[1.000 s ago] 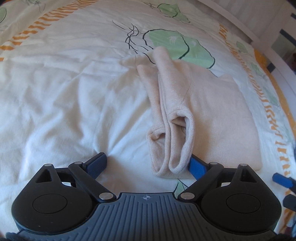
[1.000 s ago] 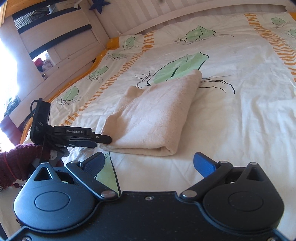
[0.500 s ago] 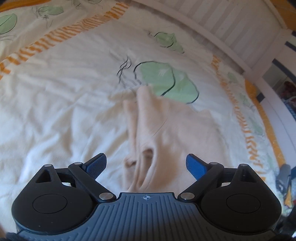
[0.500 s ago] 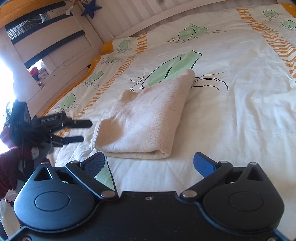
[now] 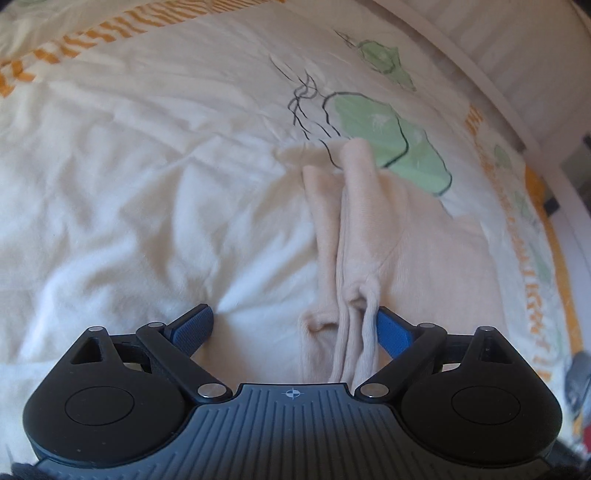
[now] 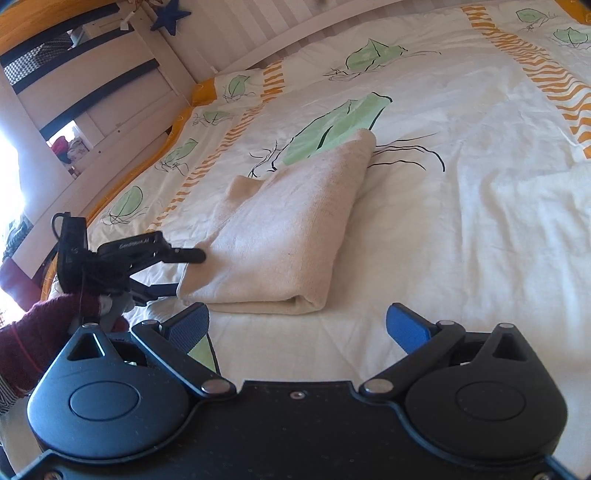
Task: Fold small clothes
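A beige garment point(image 6: 288, 229) lies folded into a thick rectangle on the leaf-print bedspread point(image 6: 461, 192). In the left wrist view its sleeve point(image 5: 354, 229) runs toward me, and the ribbed cuff point(image 5: 356, 332) rests between the fingers, against the right blue pad point(image 5: 393, 330). My left gripper point(image 5: 293, 326) is open. The right wrist view shows the left gripper point(image 6: 181, 273) at the garment's near left corner, one finger above and one below the edge. My right gripper point(image 6: 297, 326) stands open just short of the garment's near fold, holding nothing.
A hand in a dark red sleeve point(image 6: 37, 332) holds the left gripper. A white slatted bed rail point(image 6: 258, 33) runs along the far side, with shelving point(image 6: 74, 85) at the left. Wrinkled bedspread point(image 5: 110, 221) spreads to the left of the garment.
The left gripper lifted back from the garment half a second ago, then came down again at the cuff and corner. The right gripper hardly moved.
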Available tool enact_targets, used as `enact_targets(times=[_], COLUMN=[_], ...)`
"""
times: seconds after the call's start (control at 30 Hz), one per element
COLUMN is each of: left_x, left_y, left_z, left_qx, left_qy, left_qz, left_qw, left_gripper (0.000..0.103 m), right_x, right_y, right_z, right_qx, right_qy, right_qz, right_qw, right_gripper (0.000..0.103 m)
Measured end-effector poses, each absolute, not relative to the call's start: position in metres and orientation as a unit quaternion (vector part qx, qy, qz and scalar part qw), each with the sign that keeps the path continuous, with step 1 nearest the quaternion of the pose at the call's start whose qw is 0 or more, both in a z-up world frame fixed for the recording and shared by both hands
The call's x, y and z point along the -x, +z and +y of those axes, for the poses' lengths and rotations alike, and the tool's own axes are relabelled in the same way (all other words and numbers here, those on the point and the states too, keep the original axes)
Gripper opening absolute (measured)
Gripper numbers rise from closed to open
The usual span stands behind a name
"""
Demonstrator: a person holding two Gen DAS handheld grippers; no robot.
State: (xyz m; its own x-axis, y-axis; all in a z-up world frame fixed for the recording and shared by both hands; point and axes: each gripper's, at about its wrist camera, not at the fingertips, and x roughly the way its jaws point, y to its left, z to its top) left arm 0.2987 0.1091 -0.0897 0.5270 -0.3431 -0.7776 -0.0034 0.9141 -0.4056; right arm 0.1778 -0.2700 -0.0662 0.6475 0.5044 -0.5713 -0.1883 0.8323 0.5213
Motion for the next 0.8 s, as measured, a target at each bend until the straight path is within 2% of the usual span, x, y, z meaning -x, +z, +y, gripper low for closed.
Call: enact_targets(times=[0.1,0.4,0.5,0.6,0.8], left_x=[-0.296,-0.299,-0.307,-0.314,-0.33], left_y=[-0.088,-0.083,-0.092,-0.1,-0.104], left_z=[0.107,0.096,0.089,0.084,0.078], left_qx=[0.165,0.216,0.22,0.224,0.234], left_qy=[-0.105,-0.195,-0.208,-0.22,-0.236], left_qz=[0.478,0.462,0.476,0.482,0.485], left_qw=[0.856,0.838,0.826,0.818,0.809], left_gripper=[0.093,0.094,0.094,0.102,0.102], right_x=[-0.185,-0.249,-0.278,-0.302,-0.335], right_y=[-0.064,-0.056,-0.065,-0.079,-0.111], right_z=[-0.271,-0.287,-0.289,-0.29,-0.285], right_qx=[-0.22,-0.286,-0.306,-0.323,-0.358], right_qy=[0.2,0.219,0.22,0.223,0.246], right_qz=[0.372,0.366,0.382,0.402,0.43], right_qw=[0.879,0.858,0.844,0.827,0.791], right_gripper=[0.102,0.103,0.103,0.103,0.103])
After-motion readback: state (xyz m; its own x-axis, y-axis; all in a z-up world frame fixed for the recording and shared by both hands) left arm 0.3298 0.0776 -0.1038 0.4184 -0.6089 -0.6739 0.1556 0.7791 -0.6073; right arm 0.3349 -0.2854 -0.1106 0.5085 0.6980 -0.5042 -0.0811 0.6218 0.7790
